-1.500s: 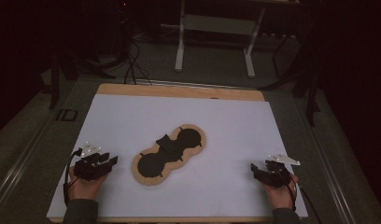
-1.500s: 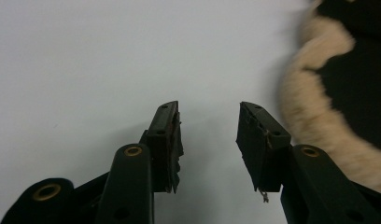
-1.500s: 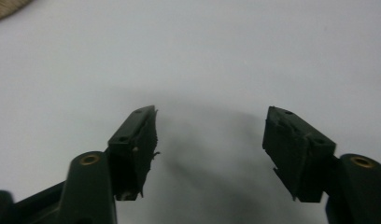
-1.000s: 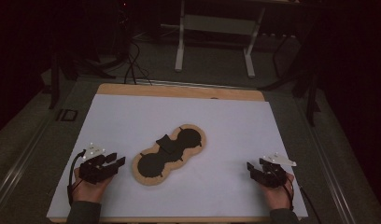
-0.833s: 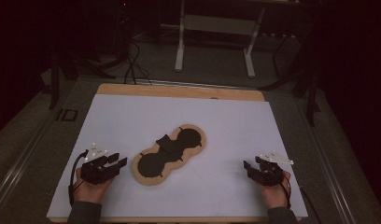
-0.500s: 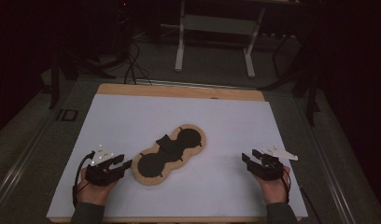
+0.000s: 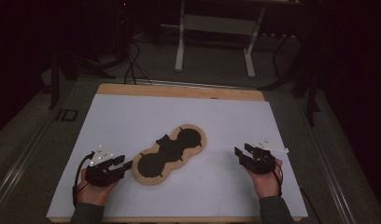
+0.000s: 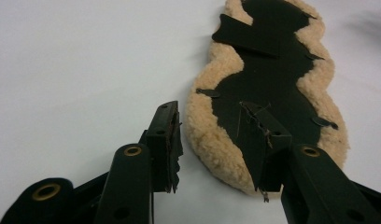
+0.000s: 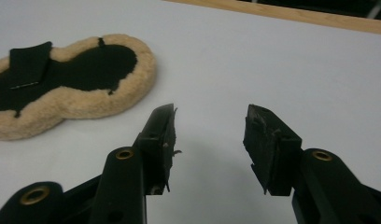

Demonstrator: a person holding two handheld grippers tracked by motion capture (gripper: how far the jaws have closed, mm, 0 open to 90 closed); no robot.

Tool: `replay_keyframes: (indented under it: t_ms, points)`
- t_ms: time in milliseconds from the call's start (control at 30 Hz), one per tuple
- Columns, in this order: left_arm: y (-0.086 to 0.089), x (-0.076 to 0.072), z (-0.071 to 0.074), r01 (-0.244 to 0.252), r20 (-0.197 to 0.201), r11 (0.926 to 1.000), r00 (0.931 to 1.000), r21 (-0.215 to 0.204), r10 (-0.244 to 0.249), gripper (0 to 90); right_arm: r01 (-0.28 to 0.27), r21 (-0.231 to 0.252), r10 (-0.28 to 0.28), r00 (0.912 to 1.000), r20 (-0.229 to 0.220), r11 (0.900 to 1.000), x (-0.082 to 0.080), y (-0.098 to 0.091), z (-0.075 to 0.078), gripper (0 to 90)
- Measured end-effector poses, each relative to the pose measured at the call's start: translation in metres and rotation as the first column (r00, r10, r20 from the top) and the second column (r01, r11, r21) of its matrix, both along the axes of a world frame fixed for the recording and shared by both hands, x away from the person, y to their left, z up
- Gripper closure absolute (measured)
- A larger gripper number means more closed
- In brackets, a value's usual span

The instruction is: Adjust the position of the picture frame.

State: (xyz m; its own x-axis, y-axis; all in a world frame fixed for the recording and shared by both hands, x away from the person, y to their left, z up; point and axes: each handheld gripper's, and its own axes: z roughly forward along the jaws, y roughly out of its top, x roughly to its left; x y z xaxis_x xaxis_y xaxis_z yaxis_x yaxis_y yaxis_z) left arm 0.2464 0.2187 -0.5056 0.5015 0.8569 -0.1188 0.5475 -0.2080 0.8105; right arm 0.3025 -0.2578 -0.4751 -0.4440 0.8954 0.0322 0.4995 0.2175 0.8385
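At the near left of the white sheet (image 7: 132, 116), the left gripper (image 7: 125, 164) lies low with its jaws spread apart around the near end of the fleece pad (image 7: 172, 151); one jaw is over the black inner face, the other just outside the woolly rim, and whether either touches it cannot be told. The pad, peanut-shaped with a tan fleece border and a black flap (image 8: 247, 35) on top, lies at the sheet's middle. Well right, the right gripper (image 7: 240, 151) gapes empty above bare sheet, pointing towards the pad. A wooden table edge (image 7: 179, 91) runs along the far side.
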Motion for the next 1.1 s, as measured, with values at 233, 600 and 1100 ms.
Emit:
replay_keyframes:
  t_ms: [233, 600, 1100]
  points:
    - [-0.004, 0.0, -0.003, 0.051, -0.019, 0.9987, 0.9985, -0.009, -0.051, 61.8, -0.03, -0.006, 0.03, 0.9995, 0.0, 0.9995, 0.006, 0.015, 0.006, 55.5]
    - [-0.008, 0.007, -0.01, 0.043, -0.061, 0.9964, 0.9974, 0.073, -0.039, 66.8, -0.117, -0.027, 0.116, 0.9929, -0.023, 0.9928, 0.014, 0.046, 0.002, 67.8]
    - [-0.002, 0.022, -0.019, 0.008, -0.066, 0.9925, 0.9978, 0.122, 0.0, 82.7, -0.17, -0.061, 0.165, 0.9835, -0.074, 0.9836, 0.02, 0.077, -0.013, 89.8]
